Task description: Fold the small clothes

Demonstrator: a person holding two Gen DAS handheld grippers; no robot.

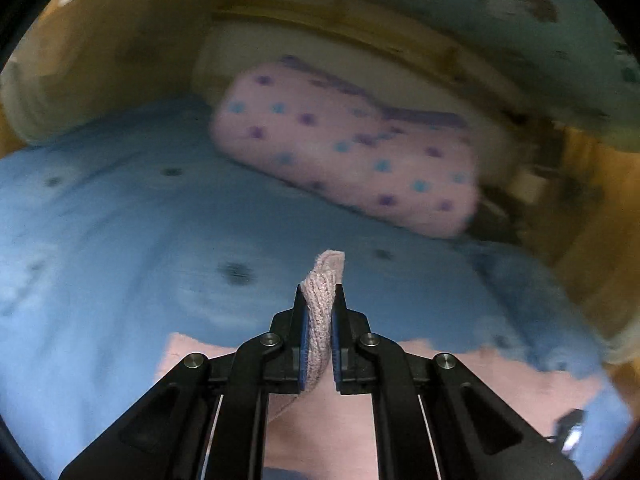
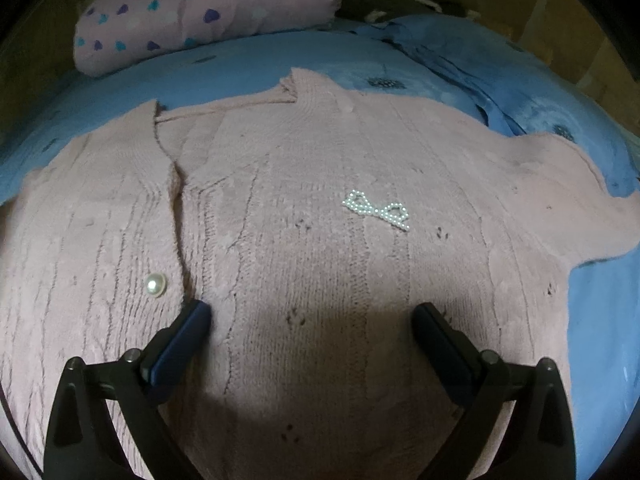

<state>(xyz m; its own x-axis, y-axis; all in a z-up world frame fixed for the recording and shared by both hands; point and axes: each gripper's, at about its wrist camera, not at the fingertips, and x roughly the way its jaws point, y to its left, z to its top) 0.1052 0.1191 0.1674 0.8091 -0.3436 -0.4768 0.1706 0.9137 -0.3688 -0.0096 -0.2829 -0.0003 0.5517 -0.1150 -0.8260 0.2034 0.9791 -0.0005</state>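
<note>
- The left gripper (image 1: 320,304) is pinching a fold of the pink knit cardigan (image 1: 320,300) between its 2 blue pads, the jaws pressed together on the fabric, and a ribbed edge is sticking up past the fingertips.
- In the left wrist view, more of the cardigan is hanging below the jaws and lying across the near part of the blue blanket (image 1: 120,240).
- The view from that gripper is smeared with blur, so fine detail far off cannot be told.
- The right gripper (image 2: 312,312) is standing spread wide, both fingertips resting on or just above the cardigan (image 2: 280,240); I cannot tell whether they are touching it, and nothing is sitting between them.
- Seen from the right wrist, the cardigan is lying flat and open across the blue blanket (image 2: 600,320), its neckline pointing to the far side, its right edge ending well inside the blanket's right border.
- A pearl button (image 2: 155,285) is sitting just left of the left fingertip, beside the front opening.
- A beaded bow (image 2: 376,210) is lying on the knit, far of the jaws and slightly right.
- A pink pillow with hearts (image 2: 208,8) is lying at the far left edge of the blanket, apart from the cardigan's neckline.
- Bare blanket is showing to the right and far side, with rumpled blue folds (image 2: 460,64) at the far right.
- No containers are showing in either view.
</note>
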